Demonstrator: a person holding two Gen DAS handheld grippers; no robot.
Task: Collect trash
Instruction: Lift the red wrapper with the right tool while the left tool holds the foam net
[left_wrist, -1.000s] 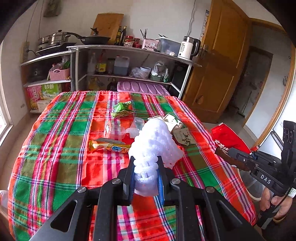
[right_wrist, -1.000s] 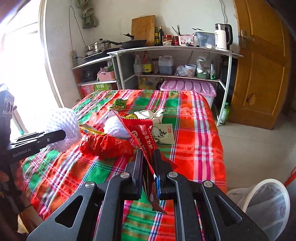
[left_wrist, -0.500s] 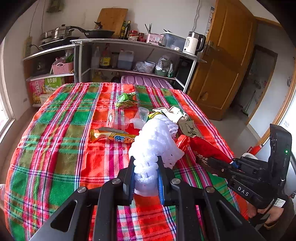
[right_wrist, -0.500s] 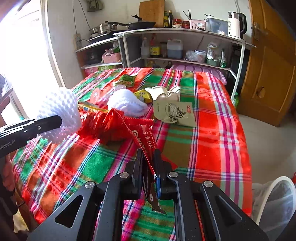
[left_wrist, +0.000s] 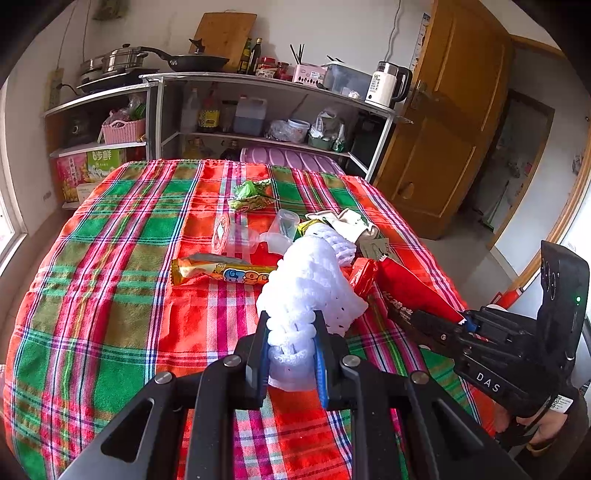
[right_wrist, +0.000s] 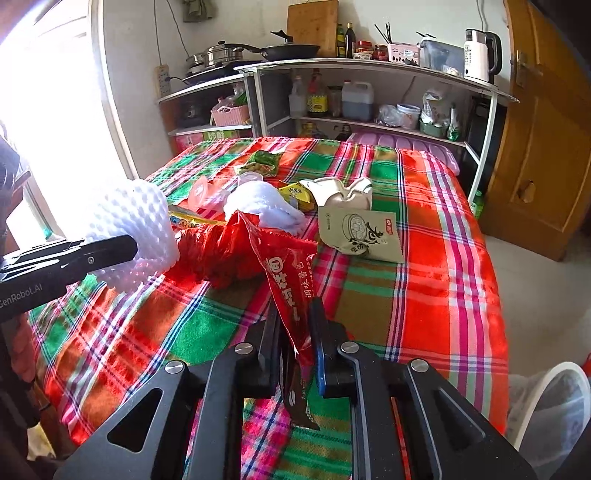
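My left gripper (left_wrist: 290, 334) is shut on a white foam fruit net (left_wrist: 308, 288), held just above the plaid tablecloth (left_wrist: 110, 258); the net also shows in the right wrist view (right_wrist: 133, 218). My right gripper (right_wrist: 293, 325) is shut on a red snack wrapper (right_wrist: 286, 273), which also shows in the left wrist view (left_wrist: 410, 291). On the table lie a yellow candy wrapper (left_wrist: 218, 271), a green wrapper (left_wrist: 249, 197), clear plastic cups (left_wrist: 280, 230), a crumpled red wrapper (right_wrist: 218, 254), a second white foam net (right_wrist: 266, 206) and a beige packet (right_wrist: 360, 230).
A white-lined trash bin (right_wrist: 554, 406) stands on the floor at the table's right. Metal shelves (left_wrist: 258, 110) with kitchenware stand behind the table. A wooden door (left_wrist: 450, 129) is at the right. A window is at the left.
My right gripper has moved with the red wrapper in over the table toward the trash pile and closer to my left gripper. My left gripper has kept its hold on the foam net.
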